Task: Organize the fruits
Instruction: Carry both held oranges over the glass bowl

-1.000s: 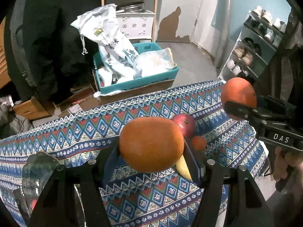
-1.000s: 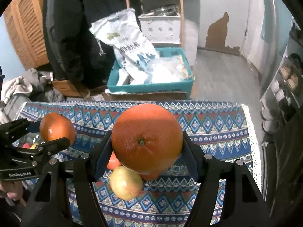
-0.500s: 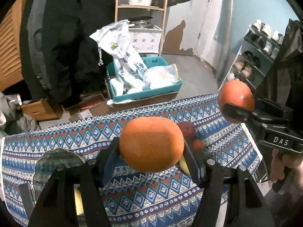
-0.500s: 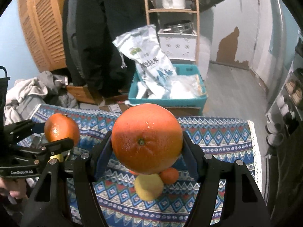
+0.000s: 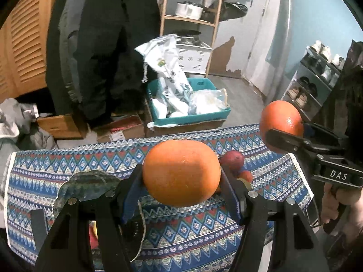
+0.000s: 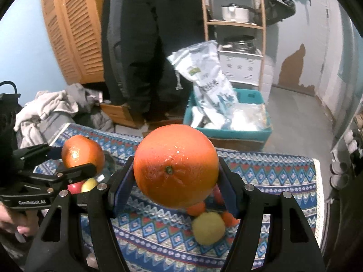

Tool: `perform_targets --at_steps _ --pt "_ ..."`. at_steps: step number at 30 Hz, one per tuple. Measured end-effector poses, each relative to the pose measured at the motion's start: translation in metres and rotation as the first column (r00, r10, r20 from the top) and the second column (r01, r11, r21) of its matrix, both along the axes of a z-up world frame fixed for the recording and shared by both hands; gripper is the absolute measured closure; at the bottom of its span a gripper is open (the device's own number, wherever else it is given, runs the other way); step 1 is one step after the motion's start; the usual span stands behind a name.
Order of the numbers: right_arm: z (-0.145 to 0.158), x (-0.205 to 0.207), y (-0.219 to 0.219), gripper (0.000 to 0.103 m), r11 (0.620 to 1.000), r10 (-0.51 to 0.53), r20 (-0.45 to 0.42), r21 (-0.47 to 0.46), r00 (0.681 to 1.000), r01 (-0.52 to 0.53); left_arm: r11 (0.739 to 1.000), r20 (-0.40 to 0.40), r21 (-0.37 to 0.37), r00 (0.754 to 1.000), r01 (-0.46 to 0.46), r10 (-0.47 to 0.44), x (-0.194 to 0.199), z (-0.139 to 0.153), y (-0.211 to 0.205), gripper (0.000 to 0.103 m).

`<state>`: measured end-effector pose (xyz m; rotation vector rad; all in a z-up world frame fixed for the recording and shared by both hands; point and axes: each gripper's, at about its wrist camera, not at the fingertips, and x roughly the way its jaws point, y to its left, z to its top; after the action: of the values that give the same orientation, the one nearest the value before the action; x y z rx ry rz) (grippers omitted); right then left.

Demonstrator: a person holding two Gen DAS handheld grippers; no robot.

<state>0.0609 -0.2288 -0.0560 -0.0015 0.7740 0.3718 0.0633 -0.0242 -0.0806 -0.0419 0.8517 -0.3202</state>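
My left gripper (image 5: 181, 176) is shut on a large orange (image 5: 181, 172), held above the patterned tablecloth (image 5: 56, 163). My right gripper (image 6: 174, 170) is shut on another large orange (image 6: 174, 165), also held in the air. Each gripper shows in the other's view: the right one (image 5: 281, 122) at the right, the left one (image 6: 81, 156) at the left. A glass plate (image 5: 90, 183) lies under the left gripper with a red and a yellow fruit (image 6: 89, 184) on it. On the cloth lie a red apple (image 5: 232, 158), small oranges (image 6: 196, 208) and a yellow fruit (image 6: 208, 227).
Beyond the table's far edge stand a teal bin (image 5: 188, 113) with plastic bags, cardboard boxes (image 5: 61, 124), a wooden shelf (image 5: 192, 18) with a pot, and hanging dark coats (image 6: 145, 45). A shoe rack (image 5: 317, 79) stands at the right. Clothes (image 6: 50, 106) are piled at the left.
Both grippers have risen and pulled back from the table with their oranges still held. More of the room shows above the table, and the loose fruits now look lower and farther.
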Motion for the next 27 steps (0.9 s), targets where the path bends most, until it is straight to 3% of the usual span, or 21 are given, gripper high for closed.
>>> perform_targets --at_steps 15,27 --pt "-0.005 0.012 0.072 0.034 0.993 0.121 -0.023 0.009 0.992 -0.121 0.993 0.003 -0.008 0.993 -0.119 0.119 -0.008 -0.006 0.068 0.036" --pt "-0.018 0.028 0.136 0.034 0.978 0.207 -0.065 0.018 0.976 -0.206 0.974 -0.025 -0.005 0.974 -0.224 0.224 -0.007 -0.028 0.126 0.036"
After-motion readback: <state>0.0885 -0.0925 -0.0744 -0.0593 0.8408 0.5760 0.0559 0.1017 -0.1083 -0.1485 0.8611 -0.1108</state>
